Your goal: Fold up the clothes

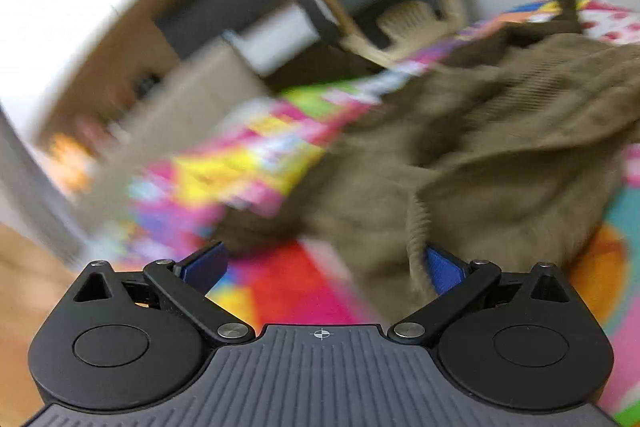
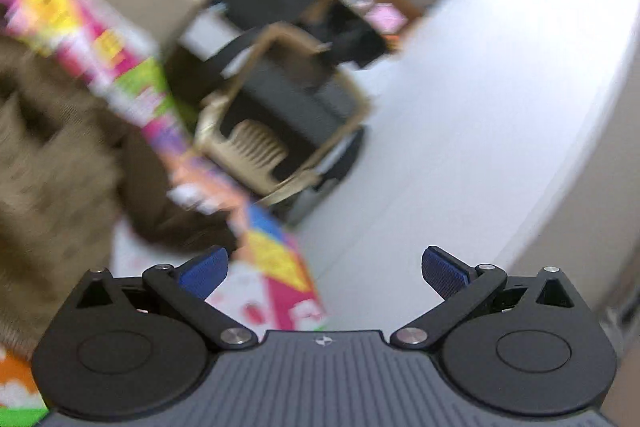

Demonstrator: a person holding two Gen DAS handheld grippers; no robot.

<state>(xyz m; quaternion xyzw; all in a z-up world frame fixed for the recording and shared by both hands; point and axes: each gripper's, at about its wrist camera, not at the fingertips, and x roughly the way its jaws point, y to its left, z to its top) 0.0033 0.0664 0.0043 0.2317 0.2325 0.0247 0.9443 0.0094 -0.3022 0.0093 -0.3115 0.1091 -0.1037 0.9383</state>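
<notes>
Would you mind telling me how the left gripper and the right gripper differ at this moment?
The left gripper looks at the brown garment, whose ribbed edge lies against one of its blue pads; the right gripper has the garment off to its side, with nothing between its pads. The left one looks over the colourful mat, the right one mostly over white floor. Both are wide open and empty.

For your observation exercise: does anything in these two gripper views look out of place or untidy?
The brown garment lies crumpled in a heap on the colourful mat, not yet folded. Both views are motion-blurred. Left gripper and right gripper are open.
</notes>
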